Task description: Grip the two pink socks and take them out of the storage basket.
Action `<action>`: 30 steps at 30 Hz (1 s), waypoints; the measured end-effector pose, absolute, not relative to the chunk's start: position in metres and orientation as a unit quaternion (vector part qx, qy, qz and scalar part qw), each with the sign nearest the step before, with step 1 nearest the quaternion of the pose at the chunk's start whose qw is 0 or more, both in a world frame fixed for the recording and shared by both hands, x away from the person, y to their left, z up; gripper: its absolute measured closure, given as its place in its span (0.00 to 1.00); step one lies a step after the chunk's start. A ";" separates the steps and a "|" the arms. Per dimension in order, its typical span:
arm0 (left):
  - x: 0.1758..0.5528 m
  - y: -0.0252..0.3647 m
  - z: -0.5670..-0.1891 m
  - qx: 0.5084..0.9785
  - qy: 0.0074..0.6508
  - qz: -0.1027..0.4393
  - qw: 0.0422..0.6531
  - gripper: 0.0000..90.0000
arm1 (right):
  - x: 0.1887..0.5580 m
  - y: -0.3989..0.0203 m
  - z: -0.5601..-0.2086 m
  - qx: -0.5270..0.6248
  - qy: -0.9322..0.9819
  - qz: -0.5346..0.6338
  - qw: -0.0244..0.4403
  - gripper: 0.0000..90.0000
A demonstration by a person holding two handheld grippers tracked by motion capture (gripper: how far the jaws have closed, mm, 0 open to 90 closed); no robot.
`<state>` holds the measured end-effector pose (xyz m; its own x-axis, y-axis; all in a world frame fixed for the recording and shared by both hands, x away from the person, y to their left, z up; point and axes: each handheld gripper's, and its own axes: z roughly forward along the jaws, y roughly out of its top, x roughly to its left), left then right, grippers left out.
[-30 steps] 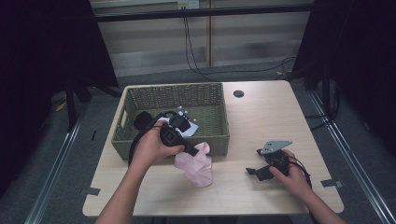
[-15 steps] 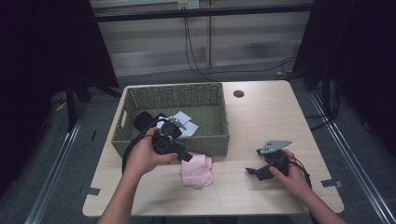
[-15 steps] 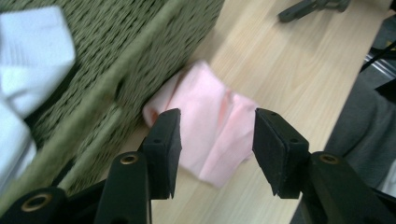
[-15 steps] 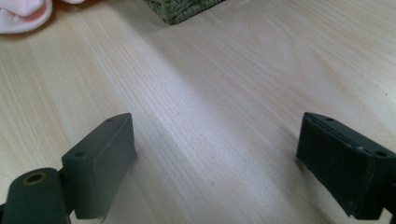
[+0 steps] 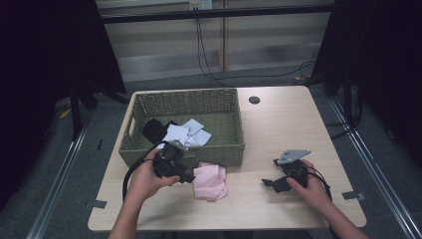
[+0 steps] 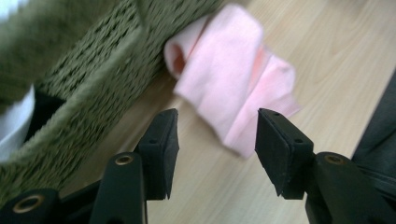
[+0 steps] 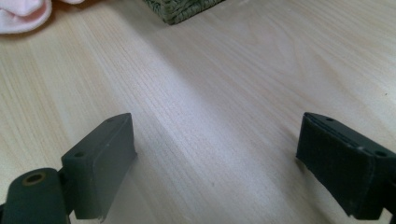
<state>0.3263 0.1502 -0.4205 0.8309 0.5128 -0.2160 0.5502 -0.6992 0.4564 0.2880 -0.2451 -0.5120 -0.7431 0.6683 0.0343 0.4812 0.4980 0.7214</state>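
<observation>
With the pink cloth (image 5: 210,181) lying on the table (image 5: 278,124) against the front wall of the wicker basket (image 5: 226,149), the left gripper (image 5: 185,175) (jaws just opened, nothing between them) has released it; next, regrasp or retreat, while the right gripper (image 5: 268,183) rests wide open.

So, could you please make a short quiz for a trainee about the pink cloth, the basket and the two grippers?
1. True or false: the pink cloth lies inside the woven basket.
2. Which gripper has the pink cloth just ahead of its jaws? A) left gripper B) right gripper
3. In a few words: what lies in the basket?

Key
1. False. It lies on the table, against the basket's front wall.
2. A. Its jaws have just been opening and nothing is between them; the right gripper rests open on bare wood.
3. White cloths and a black item.
</observation>
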 end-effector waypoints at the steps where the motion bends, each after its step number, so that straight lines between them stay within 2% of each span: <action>1: 0.326 0.154 -0.426 0.920 0.293 -0.035 0.259 0.54 | 0.288 -0.245 -0.512 0.337 0.856 0.370 0.126 0.12; 14: 0.318 0.170 -0.456 0.915 0.299 -0.037 0.269 0.50 | 0.288 -0.245 -0.512 0.337 0.856 0.371 0.127 0.12; 19: 0.314 0.171 -0.469 0.920 0.281 -0.021 0.272 0.47 | 0.288 -0.245 -0.512 0.337 0.856 0.371 0.127 0.12; 26: 0.308 0.170 -0.483 0.917 0.269 0.006 0.294 0.38 | 0.288 -0.245 -0.512 0.337 0.856 0.370 0.127 0.12; 30: 0.303 0.171 -0.486 0.920 0.247 0.023 0.304 0.37 | 0.288 -0.245 -0.512 0.337 0.856 0.371 0.127 0.12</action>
